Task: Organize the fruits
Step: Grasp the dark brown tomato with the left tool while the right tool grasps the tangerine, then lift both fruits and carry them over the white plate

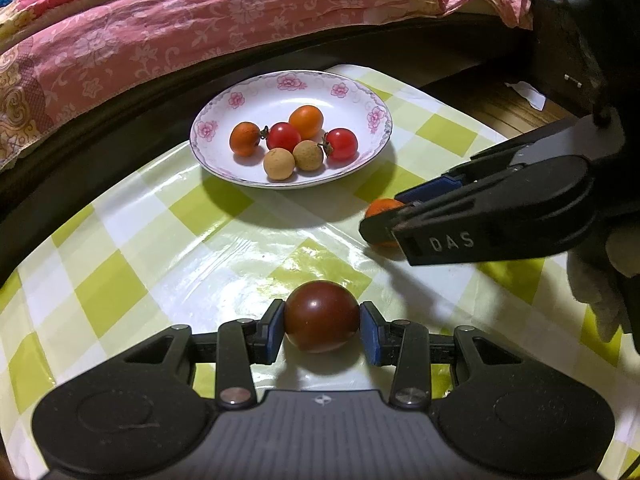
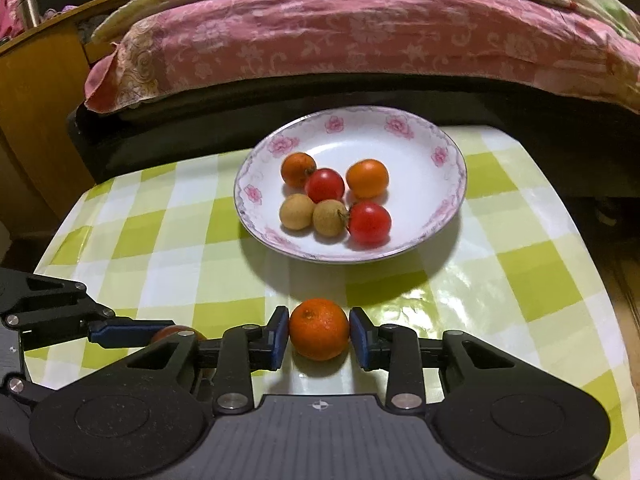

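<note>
A white flowered plate (image 1: 356,92) (image 2: 440,136) on the checked table holds several small fruits: two red tomatoes, two orange fruits and two tan longans. My left gripper (image 1: 322,326) is shut on a dark red tomato (image 1: 321,316) resting on the tablecloth. My right gripper (image 2: 319,336) is shut on a small orange fruit (image 2: 319,328), also low on the table. In the left wrist view the right gripper (image 1: 384,222) shows at the right, with the orange fruit (image 1: 382,206) partly hidden. In the right wrist view the dark tomato (image 2: 168,332) peeks out at left.
The table (image 1: 120,292) (image 2: 540,272) has a green and white checked cloth. A bed with a pink flowered quilt (image 1: 160,32) (image 2: 360,32) runs behind it. A wooden cabinet (image 2: 36,92) stands at the left.
</note>
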{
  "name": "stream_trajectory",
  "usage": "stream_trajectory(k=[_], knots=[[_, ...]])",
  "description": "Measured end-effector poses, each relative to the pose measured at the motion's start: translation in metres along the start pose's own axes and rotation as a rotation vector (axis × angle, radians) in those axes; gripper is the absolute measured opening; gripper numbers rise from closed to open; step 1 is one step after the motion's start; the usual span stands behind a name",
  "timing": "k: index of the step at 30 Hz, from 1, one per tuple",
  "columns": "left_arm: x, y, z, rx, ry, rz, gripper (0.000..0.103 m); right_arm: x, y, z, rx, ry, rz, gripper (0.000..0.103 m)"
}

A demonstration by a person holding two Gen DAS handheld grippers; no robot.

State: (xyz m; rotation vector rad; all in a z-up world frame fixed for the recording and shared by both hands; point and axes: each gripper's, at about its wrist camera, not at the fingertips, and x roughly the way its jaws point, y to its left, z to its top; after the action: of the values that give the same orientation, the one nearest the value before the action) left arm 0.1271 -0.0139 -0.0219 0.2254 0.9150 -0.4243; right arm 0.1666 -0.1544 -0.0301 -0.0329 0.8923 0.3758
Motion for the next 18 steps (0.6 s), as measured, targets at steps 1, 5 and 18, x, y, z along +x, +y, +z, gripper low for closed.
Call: stream_trajectory(k=[1, 5, 18], knots=[[-0.001, 0.000, -0.001, -0.001, -0.001, -0.001, 0.047, -0.001, 0.001, -0.001, -0.005, 0.002, -0.003, 0.029], [-0.007, 0.003, -0.006, -0.004, -0.003, -0.001, 0.047, -0.009, 0.006, -0.003, -0.027, 0.013, -0.003, 0.028], [-0.010, -0.013, -0.013, 0.043, 0.009, -0.006, 0.047, -0.028, 0.013, -0.028, -0.095, 0.079, -0.015, 0.029]])
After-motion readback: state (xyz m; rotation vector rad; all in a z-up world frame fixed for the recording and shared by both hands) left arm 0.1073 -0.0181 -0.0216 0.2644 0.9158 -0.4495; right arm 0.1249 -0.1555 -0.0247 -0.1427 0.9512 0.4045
